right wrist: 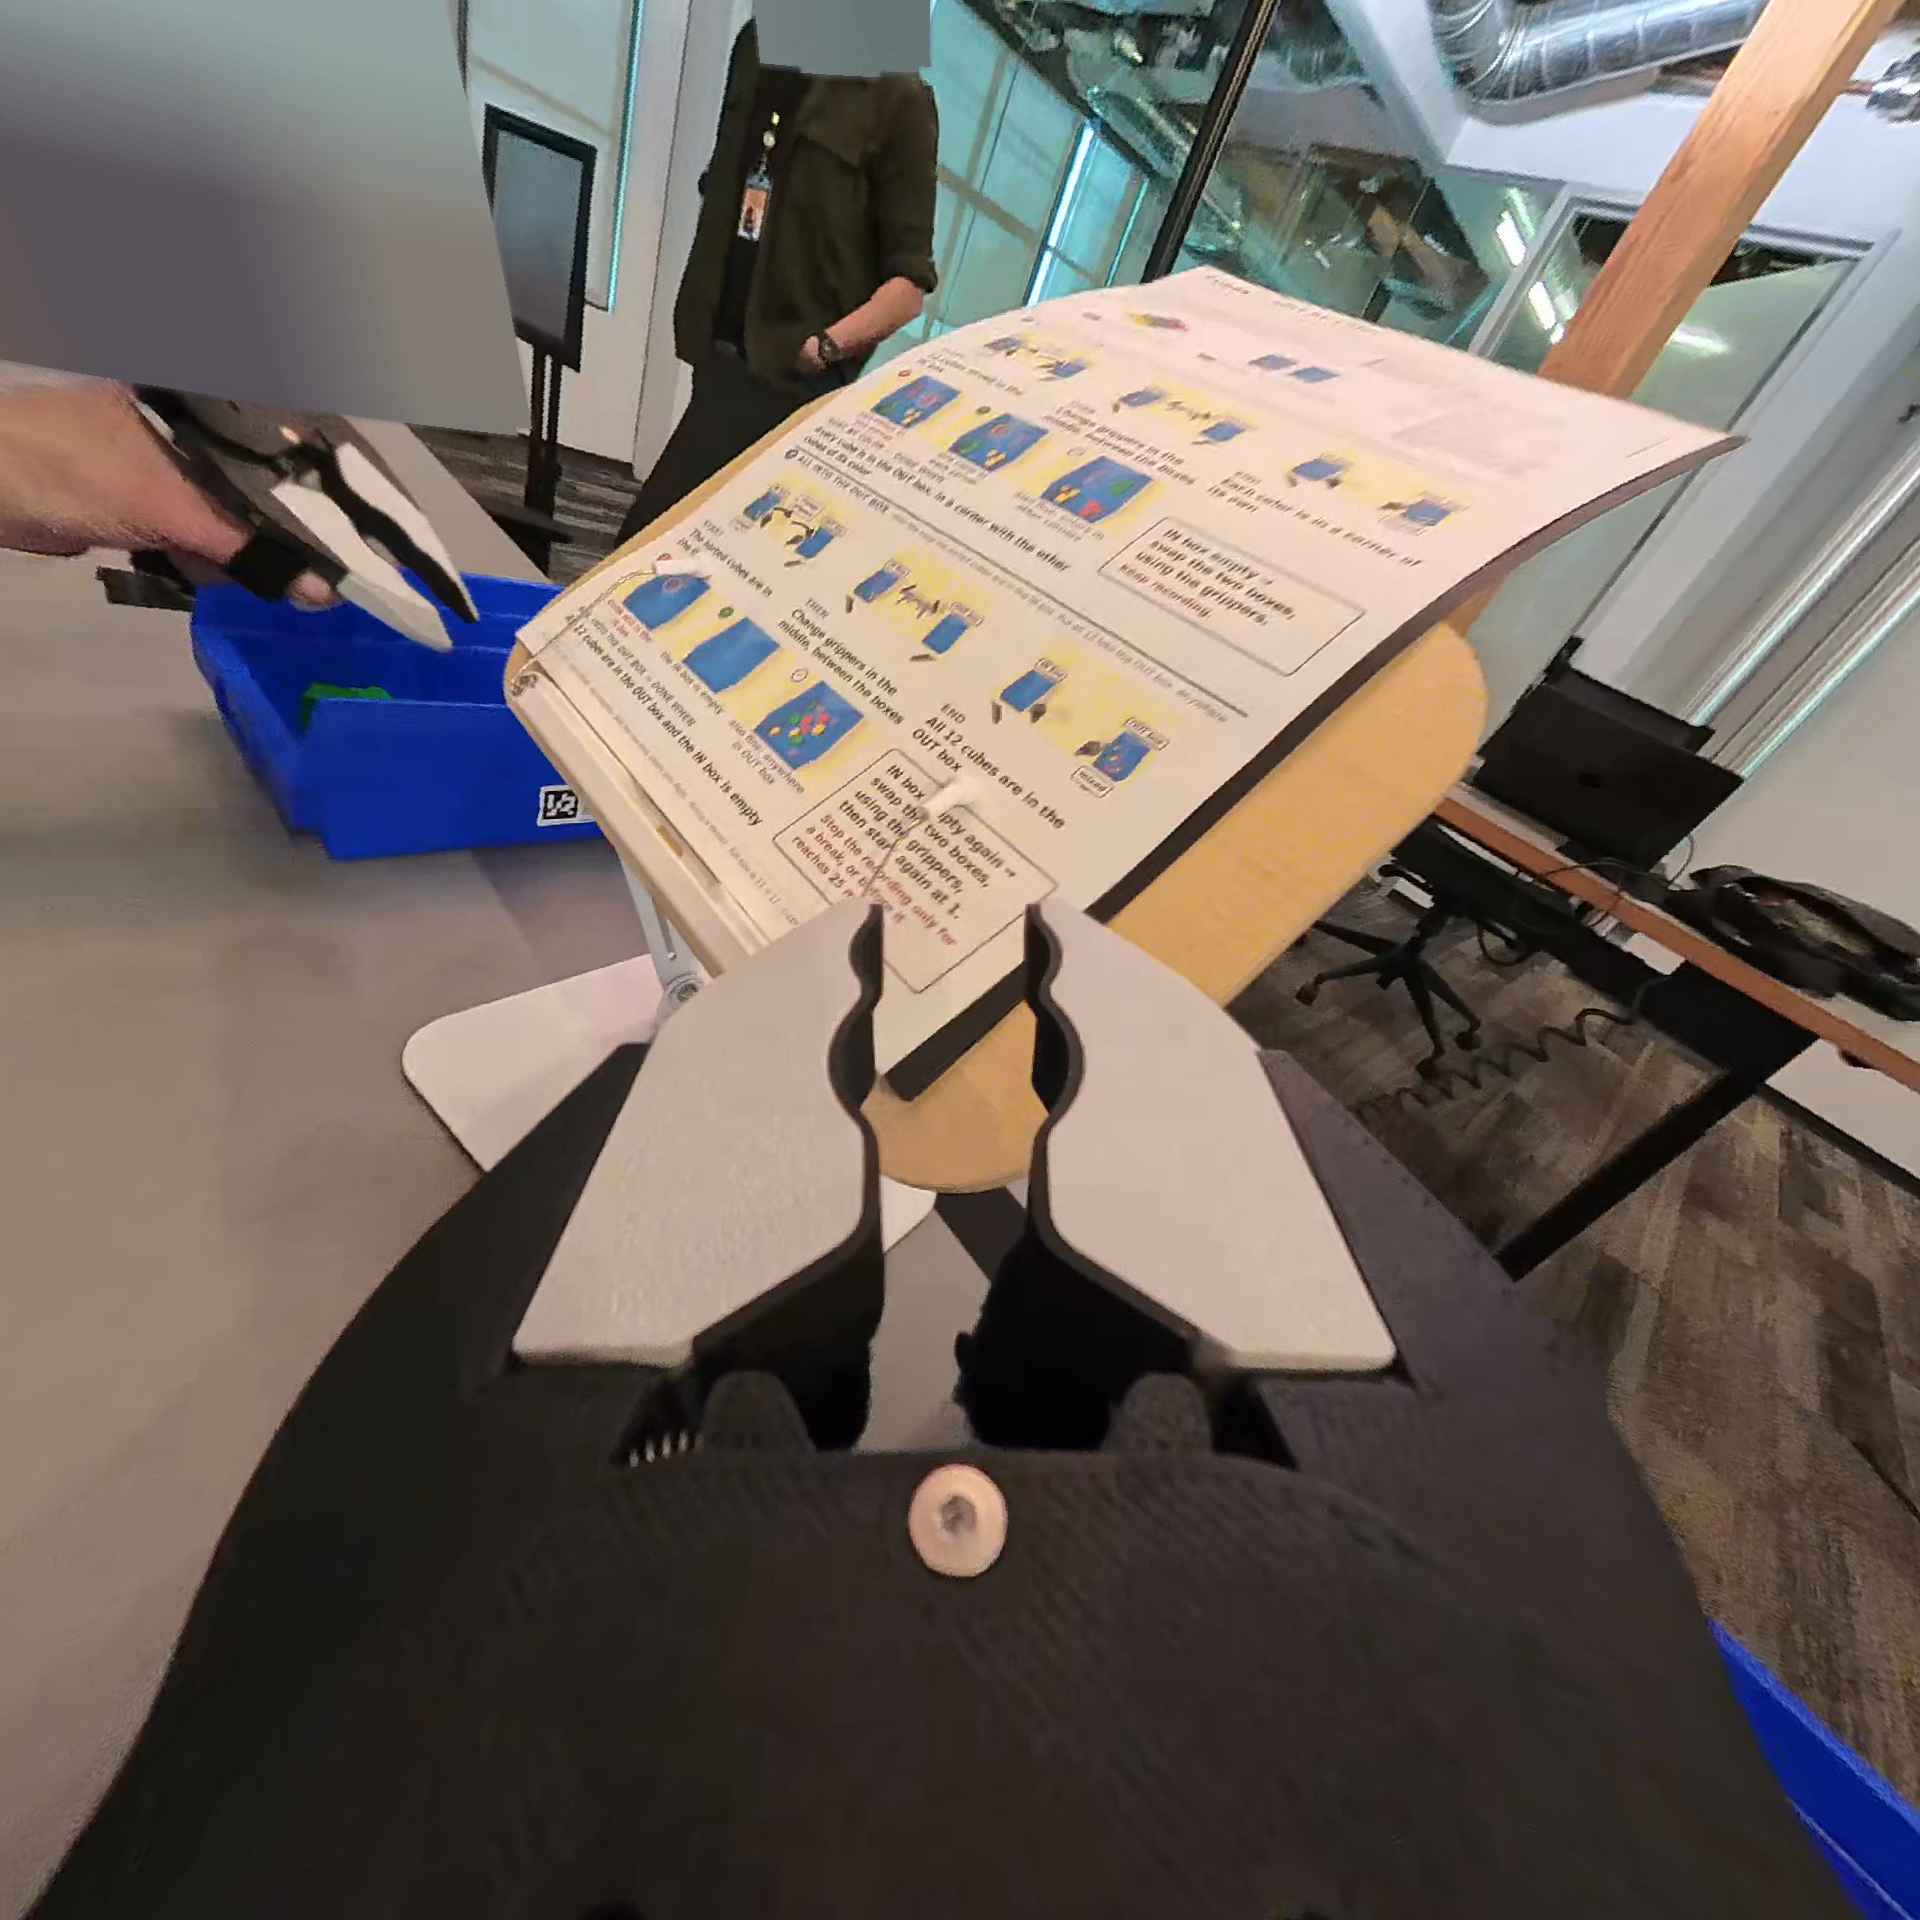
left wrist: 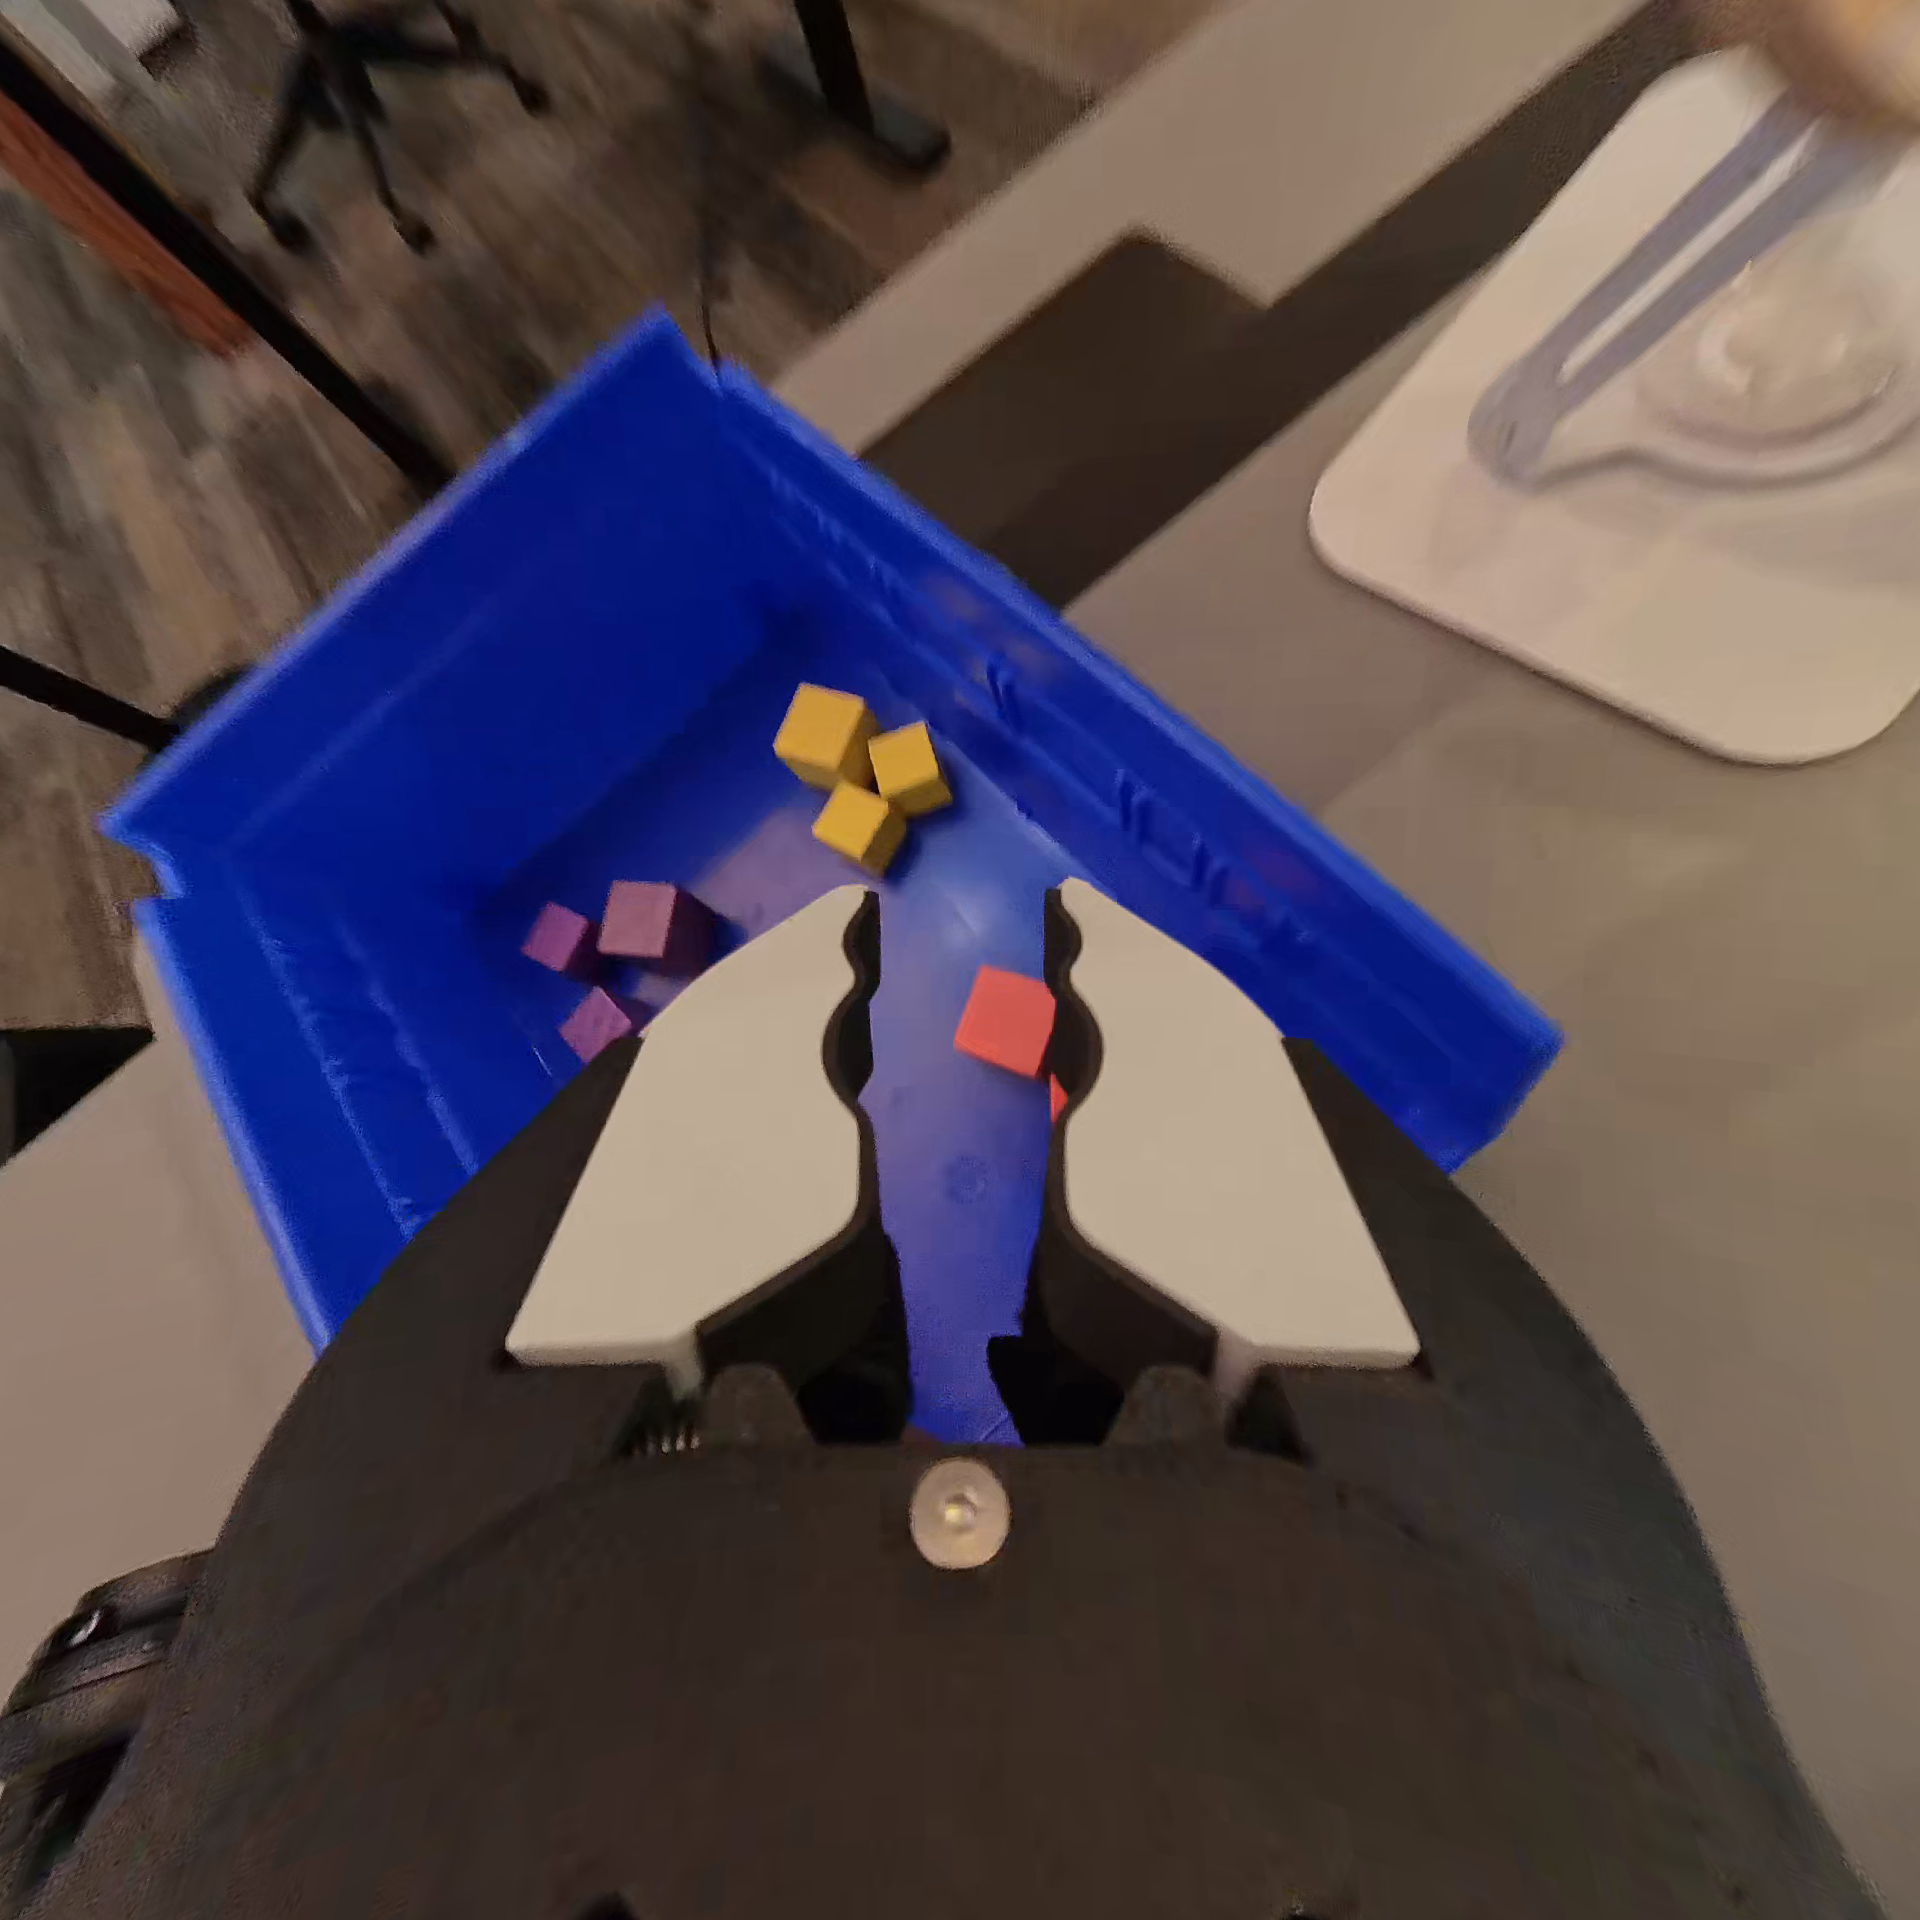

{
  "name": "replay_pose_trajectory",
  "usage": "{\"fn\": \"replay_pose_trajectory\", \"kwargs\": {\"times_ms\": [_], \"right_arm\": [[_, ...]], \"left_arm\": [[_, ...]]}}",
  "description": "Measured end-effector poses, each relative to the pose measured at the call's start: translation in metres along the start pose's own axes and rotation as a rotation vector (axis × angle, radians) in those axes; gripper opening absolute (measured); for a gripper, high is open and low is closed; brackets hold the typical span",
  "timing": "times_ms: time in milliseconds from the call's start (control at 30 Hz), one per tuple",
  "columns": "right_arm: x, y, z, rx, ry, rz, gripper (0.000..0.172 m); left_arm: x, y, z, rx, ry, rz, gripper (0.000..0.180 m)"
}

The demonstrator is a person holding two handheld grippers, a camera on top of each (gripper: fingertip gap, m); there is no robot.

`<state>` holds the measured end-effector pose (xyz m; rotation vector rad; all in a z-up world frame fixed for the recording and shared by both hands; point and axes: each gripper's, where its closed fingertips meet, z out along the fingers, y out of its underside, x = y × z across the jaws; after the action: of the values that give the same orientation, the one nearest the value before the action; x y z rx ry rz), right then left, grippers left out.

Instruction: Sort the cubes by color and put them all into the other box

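Left wrist view, going left to right: floor and chair base (left wrist: 343, 125) past the table edge; blue box (left wrist: 436, 748) sits at the table corner, my left gripper (left wrist: 961, 904) is over it; jaws part open, nothing gripped. In the box: three purple cubes (left wrist: 634, 920) in a cluster at left, touching or nearly so; three yellow cubes (left wrist: 857, 774) bunched against the far wall, just ahead of the fingertips; one red cube (left wrist: 1003, 1018) lying on the floor between the fingers, hard by the right finger's edge, left pad well apart from it; can't tell if it touches the right pad; a second red sliver (left wrist: 1058, 1096) peeks out behind that finger. Right of the box: white stand base (left wrist: 1558, 582) on the table, blurred.

Right wrist view, left to right: hand (right wrist: 94, 478) with the left gripper pointing down into the box; something green (right wrist: 343, 696) shows inside over the near wall; a tag (right wrist: 561, 805) on the box front. Tilted board with instruction sheet (right wrist: 1039, 582) stands between me and the box and hides its right end; a person (right wrist: 800, 239) is behind it. Right gripper (right wrist: 956, 925) hangs in the air before the board; jaws part open, bare. Desk, chair and cables at far right; blue edge (right wrist: 1808, 1766) at the lower right corner.
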<state>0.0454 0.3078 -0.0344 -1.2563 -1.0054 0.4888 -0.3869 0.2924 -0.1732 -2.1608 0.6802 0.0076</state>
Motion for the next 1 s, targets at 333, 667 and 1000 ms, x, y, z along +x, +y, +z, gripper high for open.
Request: {"fn": "replay_pose_trajectory", "kwargs": {"times_ms": [333, 667, 1000], "right_arm": [[-0.015, 0.019, 0.015, -0.042, -0.063, 0.01, 0.026], [-0.028, 0.027, 0.025, -0.069, -0.101, -0.007, 0.026], [-0.036, 0.017, 0.027, -0.052, -0.105, -0.055, 0.028]], "left_arm": [[0.01, 0.062, 0.046, -0.315, 0.192, 0.057, 0.045], [0.01, 0.09, 0.067, -0.443, 0.229, 0.04, 0.037], [-0.002, 0.051, 0.045, -0.265, 0.191, -0.053, 0.03]]}}
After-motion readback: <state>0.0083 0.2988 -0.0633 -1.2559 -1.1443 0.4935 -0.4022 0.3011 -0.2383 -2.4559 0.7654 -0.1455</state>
